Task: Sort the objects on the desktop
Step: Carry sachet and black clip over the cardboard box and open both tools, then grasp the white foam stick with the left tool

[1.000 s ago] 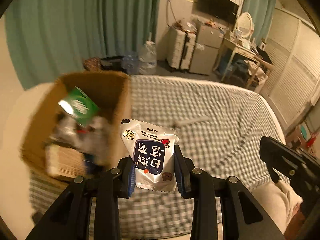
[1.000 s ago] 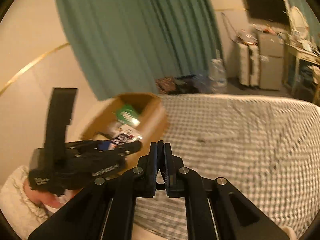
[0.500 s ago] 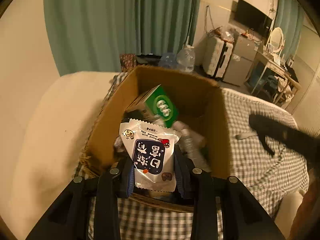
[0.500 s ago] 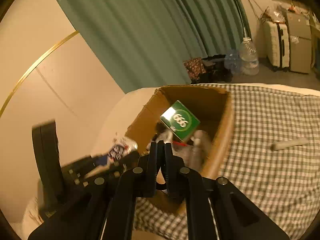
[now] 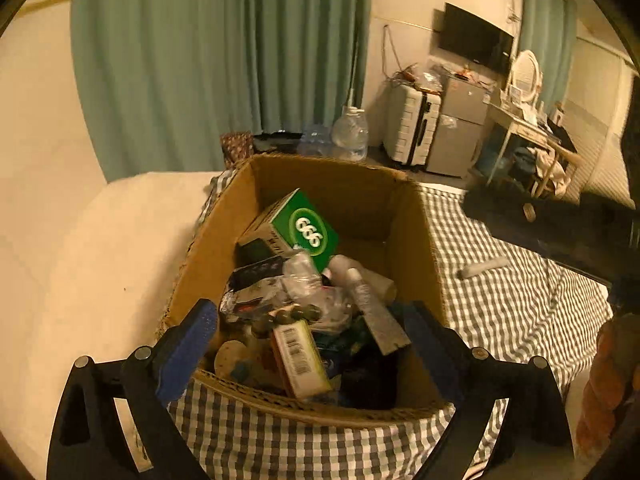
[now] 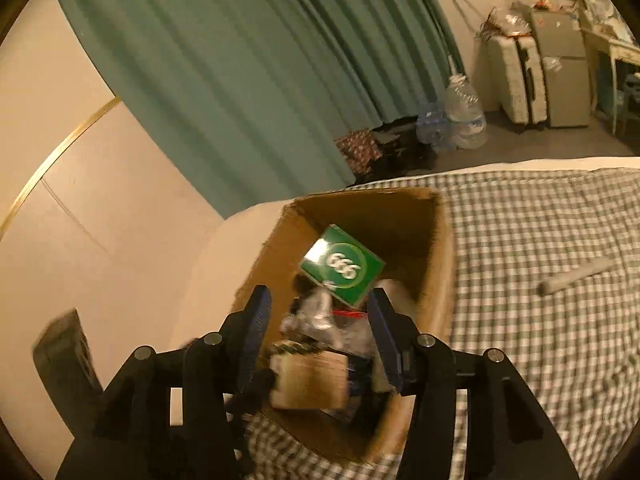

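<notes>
Now, left gripper [image 5: 310, 340]: spread wide, holding nothing.
Right gripper [image 6: 320, 334]: likewise wide apart.
Brown cardboard box [image 5: 416, 240]: crammed, green carton [image 5: 306, 230] uppermost.

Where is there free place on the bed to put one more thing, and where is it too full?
The checked bedspread is bare right of the cardboard box, on every side of the white tube. Inside the box it is crowded: the green carton leans over piled packets, leaving only a gap at the far wall.
</notes>
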{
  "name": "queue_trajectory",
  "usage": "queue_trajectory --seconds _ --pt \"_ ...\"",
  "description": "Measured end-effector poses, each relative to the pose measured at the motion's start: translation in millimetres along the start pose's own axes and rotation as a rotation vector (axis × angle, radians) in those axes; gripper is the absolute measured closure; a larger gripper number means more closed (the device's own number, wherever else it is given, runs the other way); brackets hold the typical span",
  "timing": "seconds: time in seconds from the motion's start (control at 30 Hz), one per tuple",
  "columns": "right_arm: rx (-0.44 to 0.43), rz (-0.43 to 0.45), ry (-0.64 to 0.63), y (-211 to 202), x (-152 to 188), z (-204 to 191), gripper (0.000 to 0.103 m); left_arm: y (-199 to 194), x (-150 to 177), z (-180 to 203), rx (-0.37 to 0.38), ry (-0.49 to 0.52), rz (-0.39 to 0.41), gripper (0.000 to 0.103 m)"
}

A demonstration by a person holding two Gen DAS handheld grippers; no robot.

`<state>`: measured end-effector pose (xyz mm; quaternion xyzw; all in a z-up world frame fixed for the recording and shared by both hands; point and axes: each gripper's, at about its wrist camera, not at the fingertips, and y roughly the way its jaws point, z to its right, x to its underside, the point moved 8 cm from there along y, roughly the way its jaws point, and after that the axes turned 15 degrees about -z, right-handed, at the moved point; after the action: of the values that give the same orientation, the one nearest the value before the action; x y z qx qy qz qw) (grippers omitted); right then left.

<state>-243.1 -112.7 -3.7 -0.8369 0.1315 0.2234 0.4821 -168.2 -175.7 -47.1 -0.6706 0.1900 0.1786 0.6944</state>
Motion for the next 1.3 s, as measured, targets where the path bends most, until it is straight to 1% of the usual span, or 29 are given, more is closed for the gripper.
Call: queue_trajectory --seconds 0.03,0.07,0.13,0.2,0.27,0.33,0.4,0.43,0.5,0.57,0.63,0.73,0.8,0.87,0.93,1.03,1.07,1.13,1.23,1.3 --pt "0.047 0.014 -0.018 -10 7 9 0.053 -5 1 6 -0.008 0.000 0.007 0.004" --pt "0.079 0.028 -0.037 -20 12 14 0.053 -8 -1 9 -0.012 -0.007 0.013 0.001" --pt "0.154 0.077 -0.076 -45 19 28 0.053 -13 -2 22 -0.026 -0.032 0.012 0.000" --pt "0.213 0.098 -0.081 -65 21 43 0.050 -15 -3 37 -0.033 -0.044 -0.008 0.000" --pt "0.251 0.123 -0.075 -86 22 57 0.047 -18 -3 59 -0.022 -0.049 -0.019 0.000" --pt "0.317 0.162 -0.065 -112 24 76 0.045 -18 -3 79 -0.019 -0.034 -0.028 0.000" --pt "0.381 0.194 -0.062 -136 27 95 0.043 -16 -1 105 -0.029 0.003 -0.039 0.000" --pt "0.399 0.205 -0.061 -142 27 101 0.042 -13 -1 120 -0.037 0.024 -0.049 0.000" --pt "0.439 0.241 -0.048 -160 31 121 0.032 -4 0 143 -0.050 0.052 -0.066 0.000" --pt "0.464 0.270 -0.032 -172 35 139 0.028 8 1 168 -0.054 0.077 -0.090 0.000" --pt "0.467 0.287 0.005 -179 37 160 0.024 21 1 191 -0.047 0.094 -0.112 0.000" --pt "0.453 0.303 0.062 -180 38 191 0.020 45 2 225 -0.004 0.096 -0.132 0.000" --pt "0.456 0.297 0.092 -179 38 214 0.015 60 4 241 0.011 0.106 -0.143 0.000" --pt "0.463 0.288 0.115 -176 40 236 0.011 74 4 254 0.007 0.134 -0.149 0.000" --pt "0.469 0.264 0.149 -164 42 262 0.008 90 2 268 -0.002 0.183 -0.150 0.000" --pt "0.510 0.183 0.286 -141 50 312 0.004 113 -2 282 -0.003 0.264 -0.162 0.000" --pt "0.519 0.136 0.350 -128 55 334 0.004 123 -5 285 -0.015 0.291 -0.167 0.000" --pt "0.528 0.087 0.412 -112 63 360 0.004 142 -11 292 -0.046 0.325 -0.168 0.000" --pt "0.524 0.010 0.457 -84 75 393 0.004 172 -21 301 -0.073 0.375 -0.171 0.000" --pt "0.511 -0.020 0.466 -70 75 408 0.004 189 -29 304 -0.088 0.394 -0.181 0.000"
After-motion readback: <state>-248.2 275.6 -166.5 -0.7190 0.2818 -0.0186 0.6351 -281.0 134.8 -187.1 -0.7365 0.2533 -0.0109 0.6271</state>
